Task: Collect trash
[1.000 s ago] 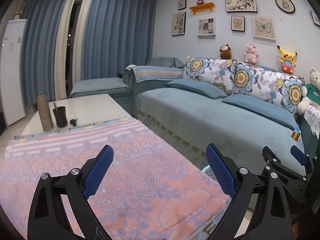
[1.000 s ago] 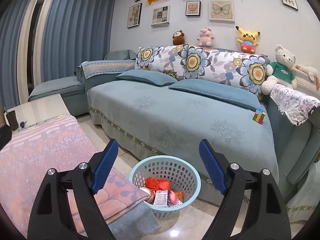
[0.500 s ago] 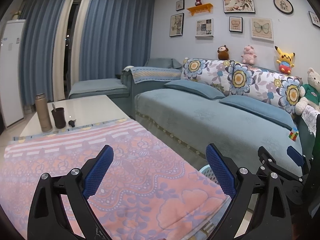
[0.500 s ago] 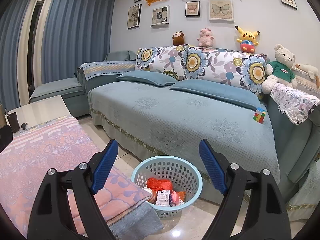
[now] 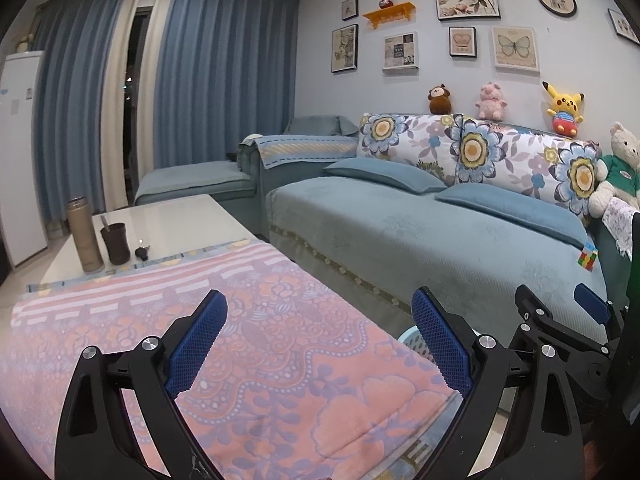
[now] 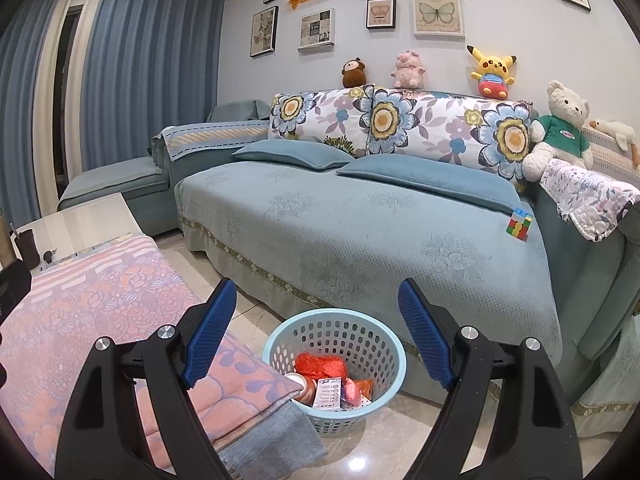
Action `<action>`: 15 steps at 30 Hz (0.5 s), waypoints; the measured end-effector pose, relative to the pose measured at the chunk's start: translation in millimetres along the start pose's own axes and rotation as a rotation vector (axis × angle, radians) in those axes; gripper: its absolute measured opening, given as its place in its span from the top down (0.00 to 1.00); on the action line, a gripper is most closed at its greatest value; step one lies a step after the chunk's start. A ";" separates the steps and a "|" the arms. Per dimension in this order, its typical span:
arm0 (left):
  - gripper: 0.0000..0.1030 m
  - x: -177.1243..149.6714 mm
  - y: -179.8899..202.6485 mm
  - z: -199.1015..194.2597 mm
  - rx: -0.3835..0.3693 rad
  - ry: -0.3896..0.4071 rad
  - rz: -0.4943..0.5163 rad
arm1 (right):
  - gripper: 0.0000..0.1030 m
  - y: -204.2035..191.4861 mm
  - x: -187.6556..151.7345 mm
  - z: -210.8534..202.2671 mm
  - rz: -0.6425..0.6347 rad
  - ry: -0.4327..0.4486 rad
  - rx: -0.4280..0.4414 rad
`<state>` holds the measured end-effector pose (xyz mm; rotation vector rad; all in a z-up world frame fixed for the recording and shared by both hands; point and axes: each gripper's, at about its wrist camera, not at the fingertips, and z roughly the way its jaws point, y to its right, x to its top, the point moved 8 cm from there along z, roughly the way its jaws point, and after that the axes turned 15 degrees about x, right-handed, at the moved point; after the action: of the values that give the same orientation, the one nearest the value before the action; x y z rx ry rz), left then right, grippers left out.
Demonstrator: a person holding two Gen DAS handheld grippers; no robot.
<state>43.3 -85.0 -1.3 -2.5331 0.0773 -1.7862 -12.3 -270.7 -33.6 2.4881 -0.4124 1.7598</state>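
A light blue plastic basket (image 6: 384,328) stands on the floor between the table and the sofa. It holds trash: red crumpled wrappers (image 6: 320,364), a can (image 6: 302,386) and a printed paper (image 6: 328,394). My right gripper (image 6: 316,328) is open and empty, above and in front of the basket. My left gripper (image 5: 320,338) is open and empty over the pink patterned cloth (image 5: 240,340) on the table. The basket's rim (image 5: 412,336) peeks out behind the left gripper's right finger. The right gripper (image 5: 560,312) shows at the right edge of the left wrist view.
A blue sofa (image 6: 360,232) with floral cushions and plush toys fills the right. A colour cube (image 6: 519,225) lies on its seat. At the table's far end stand a brown flask (image 5: 84,236), a dark cup (image 5: 115,242) and keys (image 5: 142,253). The floor is shiny tile (image 6: 380,452).
Both grippers have risen and pulled back slightly, so the views show a little more of the room. Both stay open and empty. The basket's contents are unchanged.
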 end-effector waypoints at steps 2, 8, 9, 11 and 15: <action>0.12 -0.3 0.5 0.5 -0.002 -0.001 0.001 | 0.24 -0.2 -0.3 0.6 0.001 -0.004 0.001; 0.12 -2.5 0.5 1.8 -0.004 0.001 0.007 | 0.24 -0.6 0.0 1.1 0.000 -0.004 0.002; 0.12 -3.1 0.4 1.9 -0.005 0.001 0.009 | 0.24 -0.6 -0.2 1.1 0.001 -0.004 0.002; 0.12 -3.5 0.3 2.3 -0.004 0.001 0.010 | 0.24 -0.6 -0.2 1.2 0.001 -0.004 0.002; 0.12 -4.3 0.5 2.9 -0.005 0.000 0.009 | 0.24 -1.2 -0.4 1.9 0.002 -0.006 0.004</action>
<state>44.6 -85.2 -6.3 -2.5320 0.0925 -1.7852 -10.4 -269.8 -34.4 2.4966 -0.4123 1.7558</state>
